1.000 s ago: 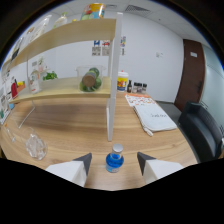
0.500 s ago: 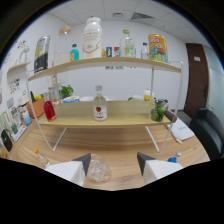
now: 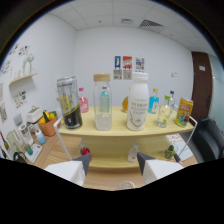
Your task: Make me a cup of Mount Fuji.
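My gripper [image 3: 113, 158] is open with nothing between its fingers. Its fingertips [image 3: 86, 160] point at a wooden shelf unit, level with the upper shelf [image 3: 115, 130]. On that shelf, beyond the fingers, stand a tall black-and-yellow can [image 3: 68, 102], a small pink bottle [image 3: 83, 101], a clear bottle with a wooden cap [image 3: 102, 102], a big white bottle [image 3: 137, 102], a blue bottle [image 3: 154, 102], a clear glass bottle [image 3: 164, 111] and a yellow can [image 3: 184, 111]. No cup shows here.
The lower shelf holds a red item [image 3: 84, 150], a small clear bottle [image 3: 134, 151] and a green item [image 3: 170, 151]. An orange pen pot [image 3: 47, 125] stands to the left. Posters [image 3: 127, 64] hang on the white wall, and a dark door [image 3: 201, 85] is on the right.
The view has swung off the table and its blue-capped bottle, turned to face the shelves, then risen and closed in on the upper shelf. The fingers stay open and empty.
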`<state>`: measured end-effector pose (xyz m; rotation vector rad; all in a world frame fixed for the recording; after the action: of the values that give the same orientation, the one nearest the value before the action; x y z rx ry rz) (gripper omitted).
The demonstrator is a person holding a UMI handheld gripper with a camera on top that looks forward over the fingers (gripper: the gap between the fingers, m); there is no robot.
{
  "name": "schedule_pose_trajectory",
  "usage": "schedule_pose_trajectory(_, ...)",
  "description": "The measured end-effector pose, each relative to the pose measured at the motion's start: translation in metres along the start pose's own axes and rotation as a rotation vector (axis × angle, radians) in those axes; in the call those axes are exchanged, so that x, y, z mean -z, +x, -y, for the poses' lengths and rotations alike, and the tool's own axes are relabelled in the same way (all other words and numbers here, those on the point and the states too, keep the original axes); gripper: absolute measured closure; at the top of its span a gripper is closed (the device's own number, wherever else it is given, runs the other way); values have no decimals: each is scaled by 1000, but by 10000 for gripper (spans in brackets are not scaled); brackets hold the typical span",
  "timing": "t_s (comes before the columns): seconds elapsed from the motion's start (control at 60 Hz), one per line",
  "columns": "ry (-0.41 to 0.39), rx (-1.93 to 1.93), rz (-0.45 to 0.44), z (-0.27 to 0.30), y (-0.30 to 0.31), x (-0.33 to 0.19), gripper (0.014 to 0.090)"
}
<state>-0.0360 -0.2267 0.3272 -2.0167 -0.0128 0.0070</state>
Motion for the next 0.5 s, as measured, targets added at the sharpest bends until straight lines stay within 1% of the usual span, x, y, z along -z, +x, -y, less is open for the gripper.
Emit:
schedule_pose_trajectory(0.133, 126, -22, 47, 64, -26, 8, 179)
schedule_pose_trajectory(0.2, 188, -22, 64, 84, -34, -2, 180)
schedule_pose_trajectory(0.267, 242, -27, 58, 101, -35, -13, 181)
schedule_pose_trajectory(0.3, 254, -26, 59, 106, -35, -20, 180)
schedule_pose_trajectory(0.35, 267, -23, 53, 111, -34, -33, 200)
schedule_pose_trajectory(0.4, 277, -17, 41, 114, -33, -48, 233)
schedule_pose_trajectory(0.5, 279, -12, 30, 115, -31, -72, 324)
